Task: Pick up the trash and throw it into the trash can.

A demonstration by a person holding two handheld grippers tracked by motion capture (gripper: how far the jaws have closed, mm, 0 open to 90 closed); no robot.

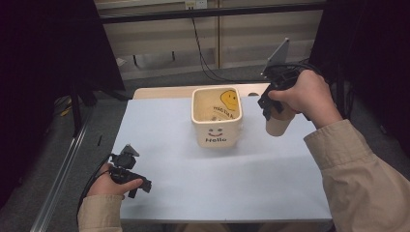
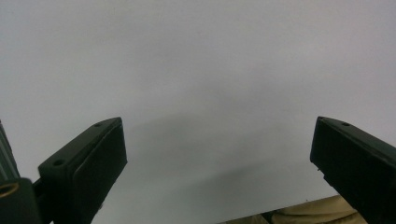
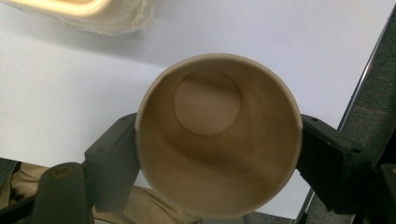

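A: The wide bench (image 1: 193,188) with its pale blue-grey top carries one thing, the square cream ceramic pot (image 1: 216,121) with the yellow smiley and "Hello" printed on its side, standing near the far middle.

B: And the plain tan paper cup (image 1: 278,124)?

A: It hangs clear of the bench, just right of the pot and about level with its rim. The right gripper (image 3: 219,154) has its jaws clamped on the cup wall from both sides, below the lip. In the right gripper view the cup (image 3: 219,135) looks empty, mouth towards the camera, and a corner of the pot (image 3: 88,14) sits at the top left.

B: The left gripper (image 1: 129,180)?

A: It rests low at the near left corner of the bench, jaws wide apart with nothing between them.

B: So what makes this step go well?

A: The work looks like carrying the cup across to the pot. Paper walls buckle, so the squeeze should stay as light as holds. The mouth already reads slightly out of round. The person should keep the cup upright, lift its base above the pot's rim before moving across, and centre it over the opening. A clipped rim could nudge the pot, which nothing steadies.

B: Could the left gripper help?

A: It could brace the pot's near wall, if needed.
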